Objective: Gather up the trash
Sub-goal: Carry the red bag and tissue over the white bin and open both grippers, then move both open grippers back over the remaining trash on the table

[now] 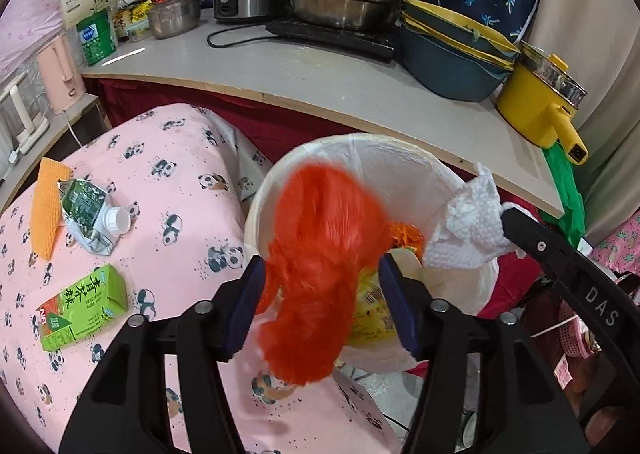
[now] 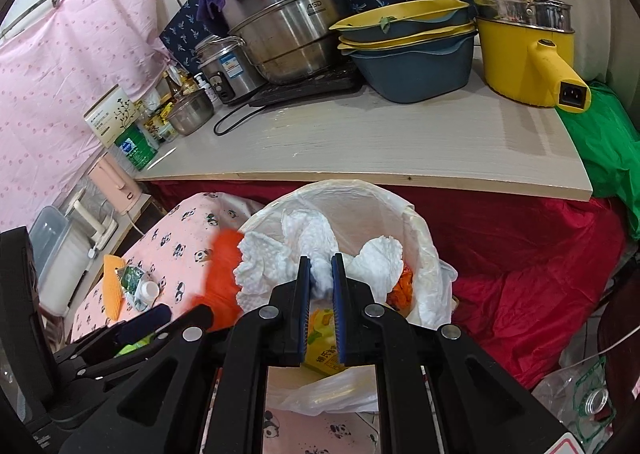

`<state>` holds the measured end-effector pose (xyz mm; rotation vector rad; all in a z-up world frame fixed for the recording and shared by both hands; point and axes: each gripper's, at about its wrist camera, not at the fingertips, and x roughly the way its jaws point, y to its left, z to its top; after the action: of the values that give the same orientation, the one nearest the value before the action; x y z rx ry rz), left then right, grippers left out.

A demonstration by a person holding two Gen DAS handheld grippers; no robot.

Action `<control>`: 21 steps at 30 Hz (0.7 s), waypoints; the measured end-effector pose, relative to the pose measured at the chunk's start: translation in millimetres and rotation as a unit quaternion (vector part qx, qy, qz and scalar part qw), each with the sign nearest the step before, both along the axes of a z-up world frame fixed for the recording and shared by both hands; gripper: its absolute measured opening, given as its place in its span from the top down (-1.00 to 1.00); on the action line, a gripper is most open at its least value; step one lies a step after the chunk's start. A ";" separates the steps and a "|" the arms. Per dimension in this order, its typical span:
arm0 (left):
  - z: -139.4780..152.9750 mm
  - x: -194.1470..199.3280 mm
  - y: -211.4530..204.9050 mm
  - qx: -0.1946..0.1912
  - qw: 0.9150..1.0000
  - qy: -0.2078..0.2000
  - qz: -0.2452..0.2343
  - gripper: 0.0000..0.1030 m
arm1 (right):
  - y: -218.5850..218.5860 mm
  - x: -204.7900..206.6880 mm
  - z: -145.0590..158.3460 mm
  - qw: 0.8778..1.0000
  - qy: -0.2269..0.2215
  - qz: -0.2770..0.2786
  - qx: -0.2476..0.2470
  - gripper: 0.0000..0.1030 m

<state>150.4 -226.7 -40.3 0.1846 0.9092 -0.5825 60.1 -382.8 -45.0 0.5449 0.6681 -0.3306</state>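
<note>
Left tongs apart, orange bag loose between; right tongs pinching white tissue over bin.

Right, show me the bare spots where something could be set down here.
Free: the counter in front of the steamer pot and stacked basins, and the panda cloth between the crushed carton and the bin. Crowded: the counter's back edge and the bin's mouth.
</note>
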 end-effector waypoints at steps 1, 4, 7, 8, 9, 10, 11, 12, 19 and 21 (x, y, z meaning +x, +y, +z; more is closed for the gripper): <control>0.8 0.9 0.7 -0.001 1.000 -0.001 0.000 -0.14 | -1.0 0.1 -1.1 1.000 0.001 -0.001 0.001 0.81; 2.4 6.5 7.4 -0.005 1.000 -0.003 0.014 -0.20 | -1.4 3.4 -4.5 1.000 0.005 -0.002 0.003 0.81; 2.5 12.5 16.6 -0.008 1.000 0.002 0.029 -0.20 | 1.8 9.1 -7.4 1.000 0.008 0.004 0.004 0.80; 2.5 13.8 19.1 -0.008 0.999 0.002 0.033 -0.20 | 3.6 11.6 -8.0 1.000 0.009 0.007 0.005 0.80; 2.7 15.1 22.3 -0.008 0.999 0.002 0.037 -0.20 | 6.2 14.7 -9.2 1.000 0.011 0.011 0.005 0.80; 2.9 16.0 25.0 -0.008 0.999 0.001 0.040 -0.20 | 7.9 17.5 -9.7 1.000 0.012 0.014 0.005 0.80; 3.2 16.4 27.4 -0.006 0.999 -0.001 0.043 -0.20 | 10.3 20.8 -10.8 1.000 0.013 0.017 0.005 0.79; 3.6 16.3 29.2 -0.005 0.999 -0.004 0.045 -0.20 | 12.7 24.4 -11.9 1.000 0.015 0.022 0.006 0.77; 8.5 15.7 43.3 -0.002 0.998 -0.020 0.054 -0.30 | 29.1 39.9 -6.6 0.999 0.011 0.038 -0.001 0.55; 9.9 15.8 47.8 -0.002 0.998 -0.023 0.059 -0.33 | 33.8 40.9 -2.2 0.999 0.006 0.042 -0.003 0.51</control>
<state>166.2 -178.9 -30.3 0.1398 0.8675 -0.4693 101.0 -349.0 -47.2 0.5070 0.6989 -0.2569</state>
